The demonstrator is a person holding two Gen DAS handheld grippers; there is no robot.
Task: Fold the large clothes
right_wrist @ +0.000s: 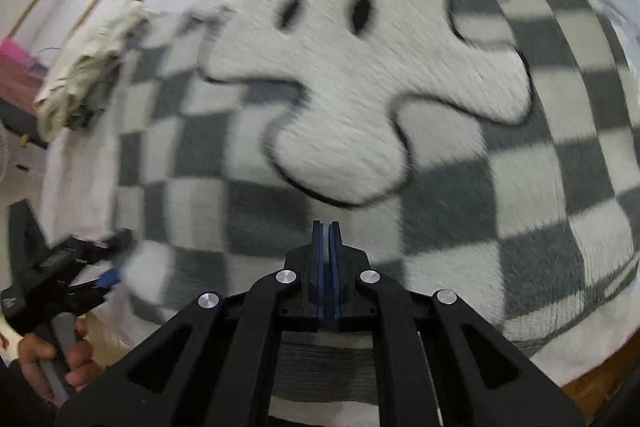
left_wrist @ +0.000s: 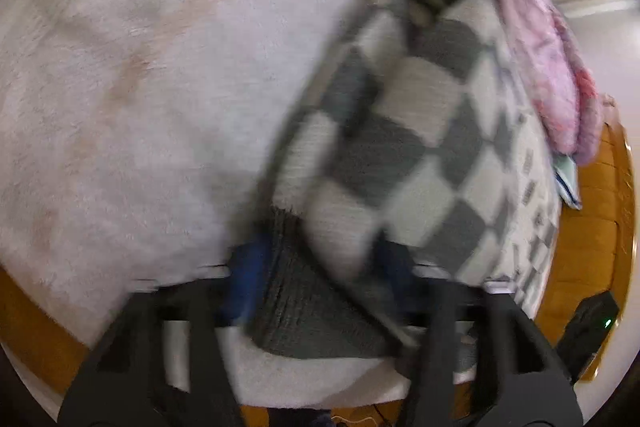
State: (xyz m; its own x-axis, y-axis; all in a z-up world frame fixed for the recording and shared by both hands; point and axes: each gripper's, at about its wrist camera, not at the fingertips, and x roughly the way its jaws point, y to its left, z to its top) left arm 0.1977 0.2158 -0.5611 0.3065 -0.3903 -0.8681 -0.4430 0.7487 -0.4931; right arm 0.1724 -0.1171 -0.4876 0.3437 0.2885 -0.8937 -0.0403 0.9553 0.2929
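Left claw [left_wrist: 320, 267] pinching grey-and-white checkered sweater [left_wrist: 400, 147]

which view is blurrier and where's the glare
Left wrist view: heavier motion smear across the checkered sweater and the left gripper; blown-out window glare top right. Right wrist view: milder blur, right gripper crisp, no glare. Both are fisheye-bent.
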